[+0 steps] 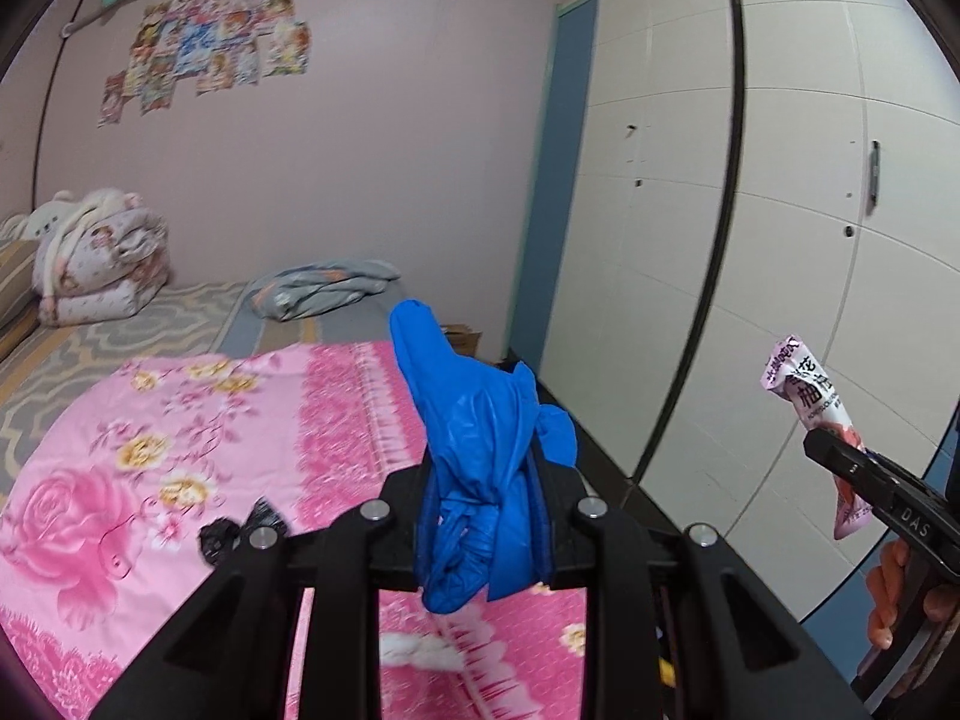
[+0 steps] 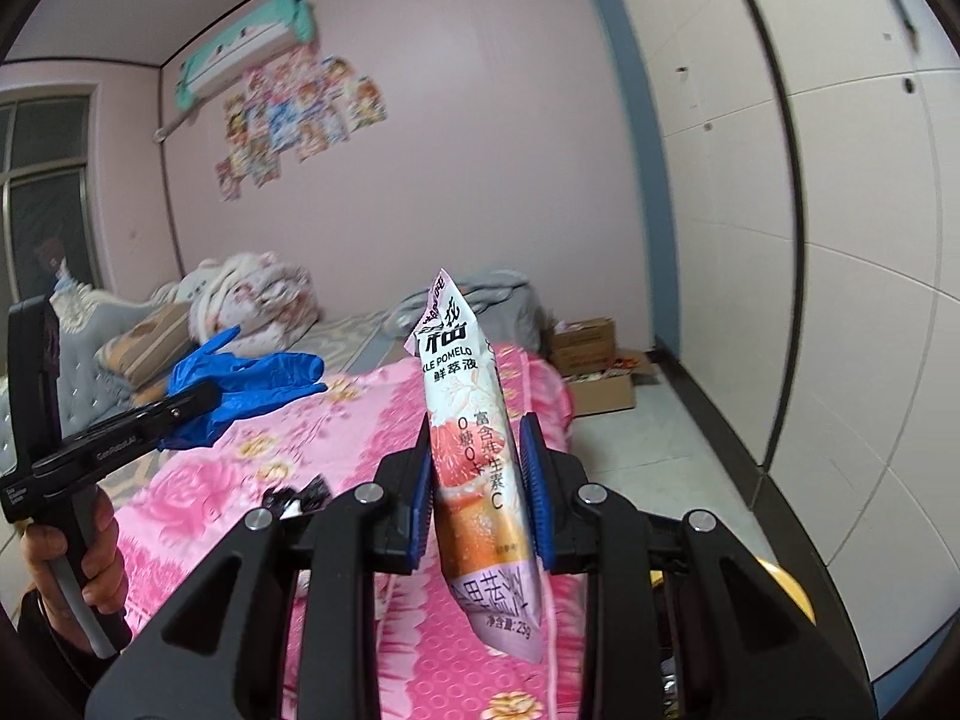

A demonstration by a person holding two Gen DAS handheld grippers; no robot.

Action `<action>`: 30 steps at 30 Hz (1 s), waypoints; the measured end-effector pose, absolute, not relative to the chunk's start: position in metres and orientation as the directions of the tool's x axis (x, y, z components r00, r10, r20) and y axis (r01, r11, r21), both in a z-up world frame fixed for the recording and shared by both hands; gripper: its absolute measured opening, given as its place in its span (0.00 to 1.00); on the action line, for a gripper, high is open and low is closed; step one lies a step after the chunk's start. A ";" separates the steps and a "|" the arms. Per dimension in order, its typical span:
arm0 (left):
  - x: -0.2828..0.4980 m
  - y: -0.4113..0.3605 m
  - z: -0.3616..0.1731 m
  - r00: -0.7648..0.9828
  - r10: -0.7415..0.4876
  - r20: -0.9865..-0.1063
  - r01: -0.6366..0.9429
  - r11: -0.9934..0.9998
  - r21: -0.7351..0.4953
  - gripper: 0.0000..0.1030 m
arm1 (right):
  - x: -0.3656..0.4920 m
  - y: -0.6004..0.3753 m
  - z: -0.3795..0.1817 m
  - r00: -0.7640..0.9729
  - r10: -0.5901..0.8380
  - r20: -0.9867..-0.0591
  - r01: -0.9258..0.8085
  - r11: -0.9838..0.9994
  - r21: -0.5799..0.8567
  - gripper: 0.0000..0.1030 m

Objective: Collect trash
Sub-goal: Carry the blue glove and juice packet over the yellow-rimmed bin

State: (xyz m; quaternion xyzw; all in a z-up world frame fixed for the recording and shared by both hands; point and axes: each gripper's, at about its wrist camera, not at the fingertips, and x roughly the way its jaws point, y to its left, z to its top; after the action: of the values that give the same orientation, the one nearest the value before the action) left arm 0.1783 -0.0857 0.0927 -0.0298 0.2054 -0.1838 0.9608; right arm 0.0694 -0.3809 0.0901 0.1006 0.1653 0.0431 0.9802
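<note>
The left tool [image 1: 483, 516] is clamped tight on a crumpled blue glove [image 1: 474, 450], whose bunched body fills the gap between the pads while its fingers stick up and away beyond the tips. In the right wrist view the same left tool [image 2: 198, 399] shows at the left, held by a hand [image 2: 72, 558], with the blue glove [image 2: 252, 381] trailing out toward the far side over the bed.

The right tool [image 2: 480, 486] is closed on a snack sachet [image 2: 477, 450], a tall pink and white packet printed with pomelo slices; its blue pads press against the packet's two sides near its middle, and the packet stands nearly upright, its torn top tilted slightly left and its lower end hanging below the pads. In the left wrist view that right tool [image 1: 840, 456] shows at the right edge with the sachet [image 1: 810, 396] rising out of it, in front of the white wardrobe [image 1: 780, 210].

Both tools are raised above the bed, which is covered near the camera by a pink floral blanket [image 1: 180, 450]. A small black wrapper [image 1: 240, 531] lies on the blanket, just left of the left tool's frame. At the far end of the bed sit a folded floral quilt [image 1: 102, 264] and a grey bundle of bedding [image 1: 324, 288]. Cardboard boxes [image 2: 594, 366] stand on the floor beyond the bed's right side, near the wardrobe.
</note>
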 end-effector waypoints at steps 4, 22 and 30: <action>0.183 -0.112 0.102 0.838 -0.402 -0.369 0.384 0.915 -0.124 0.22 | 0.061 -0.413 0.098 0.955 0.055 -0.293 0.015 0.973 0.232 0.24; 0.203 -0.237 0.060 0.736 -0.525 -0.428 0.539 0.836 -0.099 0.22 | 0.043 -0.485 0.047 0.918 -0.202 -0.342 0.283 0.937 0.204 0.24; 0.227 -0.283 0.013 0.672 -0.541 -0.506 0.574 0.812 -0.105 0.22 | 0.047 -0.520 0.000 0.871 -0.269 -0.411 0.376 0.903 0.207 0.24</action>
State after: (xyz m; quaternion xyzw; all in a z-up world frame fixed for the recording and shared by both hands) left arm 0.2269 -0.2835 0.0127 0.0316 0.2665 -0.3051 0.9137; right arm 0.0470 -0.5203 -0.0004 0.1414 0.1898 -0.1684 0.9569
